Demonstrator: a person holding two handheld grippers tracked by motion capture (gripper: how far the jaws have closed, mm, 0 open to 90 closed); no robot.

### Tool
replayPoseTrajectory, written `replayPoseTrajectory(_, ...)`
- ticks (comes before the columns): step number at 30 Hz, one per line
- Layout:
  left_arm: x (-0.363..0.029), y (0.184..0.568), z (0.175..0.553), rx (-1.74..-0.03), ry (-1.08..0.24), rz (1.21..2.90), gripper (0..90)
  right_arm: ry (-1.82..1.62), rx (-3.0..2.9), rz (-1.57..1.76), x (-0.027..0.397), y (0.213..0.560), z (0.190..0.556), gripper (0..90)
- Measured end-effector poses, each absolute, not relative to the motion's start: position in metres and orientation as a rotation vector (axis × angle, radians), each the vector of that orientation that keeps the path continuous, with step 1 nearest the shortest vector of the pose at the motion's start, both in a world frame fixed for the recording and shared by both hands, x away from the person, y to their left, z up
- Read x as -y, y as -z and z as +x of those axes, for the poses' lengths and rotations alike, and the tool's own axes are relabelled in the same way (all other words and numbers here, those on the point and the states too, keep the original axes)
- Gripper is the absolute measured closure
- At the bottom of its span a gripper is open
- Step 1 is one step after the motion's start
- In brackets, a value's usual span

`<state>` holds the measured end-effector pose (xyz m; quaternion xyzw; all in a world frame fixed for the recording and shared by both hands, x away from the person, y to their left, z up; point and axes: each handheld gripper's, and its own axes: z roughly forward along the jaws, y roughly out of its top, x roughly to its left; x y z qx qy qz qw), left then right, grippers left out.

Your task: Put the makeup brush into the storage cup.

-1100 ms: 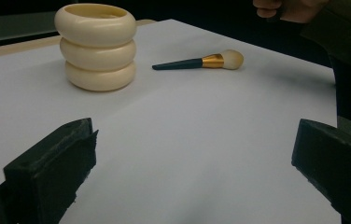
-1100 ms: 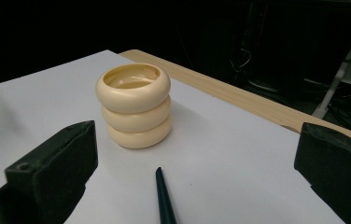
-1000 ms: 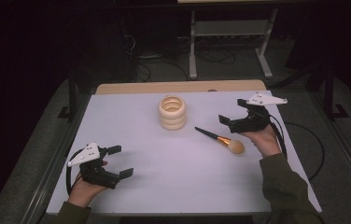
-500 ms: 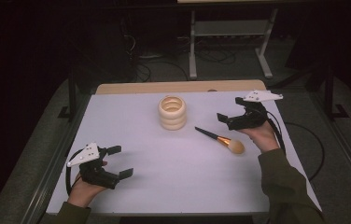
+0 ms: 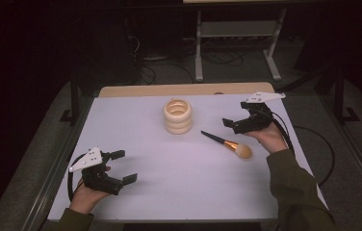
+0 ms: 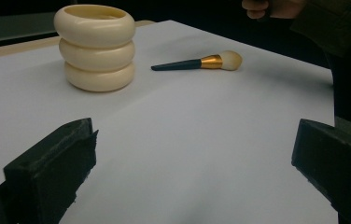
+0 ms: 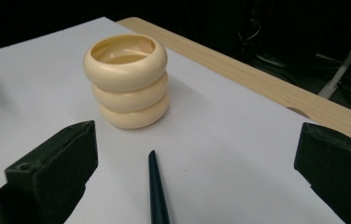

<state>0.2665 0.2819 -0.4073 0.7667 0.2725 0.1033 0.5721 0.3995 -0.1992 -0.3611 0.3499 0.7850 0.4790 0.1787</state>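
A cream holder [image 5: 177,115] shaped like three stacked rings stands upright at the far middle of the white table [image 5: 179,192]; it also shows in the left gripper view [image 6: 96,46] and the right gripper view [image 7: 127,79], hollow on top. A makeup brush [image 5: 227,143] with a dark handle, gold ferrule and pale head lies flat to its right [image 6: 197,63]; its handle tip [image 7: 157,191] points toward the holder. My right gripper [image 5: 234,113] hovers open just beyond the brush, jaws wide [image 7: 197,144]. My left gripper [image 5: 125,166] rests open at the near left [image 6: 194,140].
A wooden strip [image 5: 145,90] runs along the table's far edge [image 7: 267,84]. Beyond it on the dark floor are a metal stand [image 5: 237,43] and cables [image 5: 155,67]. A black cable [image 5: 314,144] trails from the right gripper off the table's right side.
The right gripper has drifted slightly left and away from the person, nearer the brush handle's line. The left gripper, brush and holder have not moved.
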Motion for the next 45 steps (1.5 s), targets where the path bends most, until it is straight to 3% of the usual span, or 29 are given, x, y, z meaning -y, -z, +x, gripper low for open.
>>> replayPoseTrajectory(45, -0.281, 0.407, 0.267, -0.635, -0.237, 1.803, 0.0, -1.01, -2.521, 1.027, 0.184, 0.37, 0.416, 4.0)
